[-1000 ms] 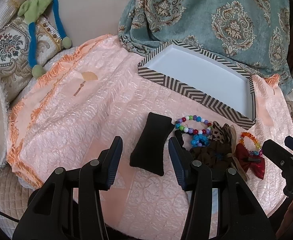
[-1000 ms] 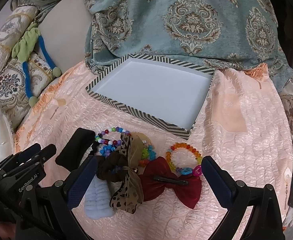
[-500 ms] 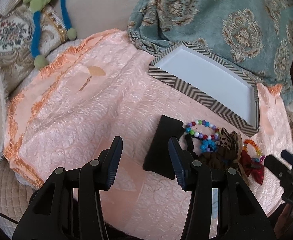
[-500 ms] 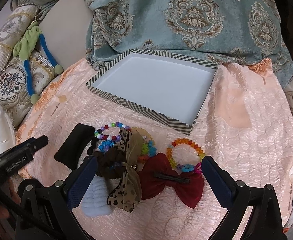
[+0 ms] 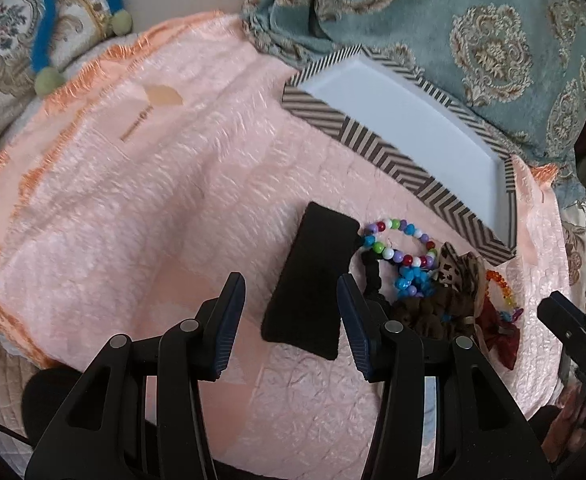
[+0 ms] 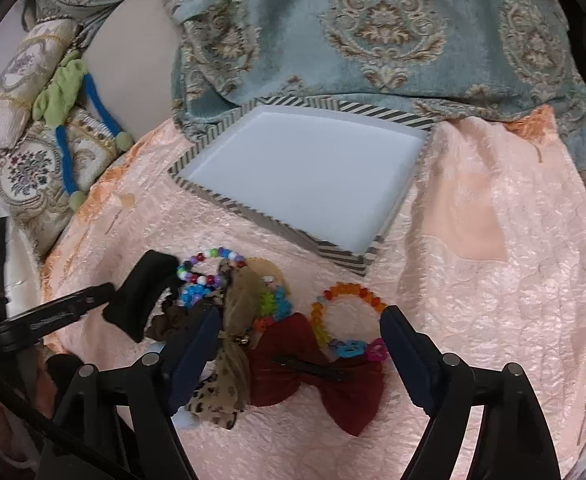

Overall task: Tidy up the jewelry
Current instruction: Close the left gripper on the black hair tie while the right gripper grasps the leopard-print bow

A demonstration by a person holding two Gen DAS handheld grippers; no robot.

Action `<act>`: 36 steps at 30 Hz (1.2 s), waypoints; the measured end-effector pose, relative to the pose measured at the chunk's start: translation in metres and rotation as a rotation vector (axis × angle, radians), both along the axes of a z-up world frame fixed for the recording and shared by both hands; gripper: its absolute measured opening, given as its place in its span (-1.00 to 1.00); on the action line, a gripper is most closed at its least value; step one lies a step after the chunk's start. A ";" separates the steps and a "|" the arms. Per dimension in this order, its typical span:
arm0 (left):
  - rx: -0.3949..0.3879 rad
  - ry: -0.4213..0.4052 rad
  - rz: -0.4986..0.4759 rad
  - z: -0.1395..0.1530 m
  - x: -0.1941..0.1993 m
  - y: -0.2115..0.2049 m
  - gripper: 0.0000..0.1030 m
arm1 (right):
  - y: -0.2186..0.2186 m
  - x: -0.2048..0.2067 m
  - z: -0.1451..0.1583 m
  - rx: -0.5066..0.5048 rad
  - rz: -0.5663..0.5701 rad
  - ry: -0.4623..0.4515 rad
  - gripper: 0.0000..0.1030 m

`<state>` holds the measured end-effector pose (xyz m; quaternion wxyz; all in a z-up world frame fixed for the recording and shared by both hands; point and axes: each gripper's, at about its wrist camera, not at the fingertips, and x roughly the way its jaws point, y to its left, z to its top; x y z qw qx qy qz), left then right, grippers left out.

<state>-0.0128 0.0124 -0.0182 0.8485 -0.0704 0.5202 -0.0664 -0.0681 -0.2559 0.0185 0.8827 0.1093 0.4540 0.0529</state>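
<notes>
Now your right gripper (image 6: 299,330) has just been narrowing around the red bow (image 6: 317,376), not yet pinching it, while your left gripper (image 5: 291,298) stays wide beside the black pad (image 5: 313,280).

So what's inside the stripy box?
Nothing that shows: the box has a bare white floor in both views. Its near wall hides a thin strip of floor right behind it, so that edge can't be checked.
</notes>
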 end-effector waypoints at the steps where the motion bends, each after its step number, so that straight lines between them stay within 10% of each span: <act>1: 0.006 0.009 -0.001 -0.003 0.002 -0.002 -0.08 | 0.003 0.001 -0.001 0.002 0.011 0.001 0.55; 17: 0.086 0.003 -0.003 -0.021 0.016 -0.012 0.13 | 0.055 0.024 -0.038 -0.054 0.154 0.048 0.43; 27: 0.063 0.007 -0.033 -0.031 0.023 -0.018 0.15 | 0.058 0.024 -0.051 -0.019 0.198 0.038 -0.49; 30: -0.005 0.017 -0.065 -0.034 0.024 -0.018 -0.44 | 0.058 0.020 -0.041 -0.018 0.202 0.002 -0.55; 36: -0.001 -0.025 -0.087 -0.016 0.018 -0.021 -0.73 | 0.045 0.010 -0.013 0.044 0.184 -0.057 -0.70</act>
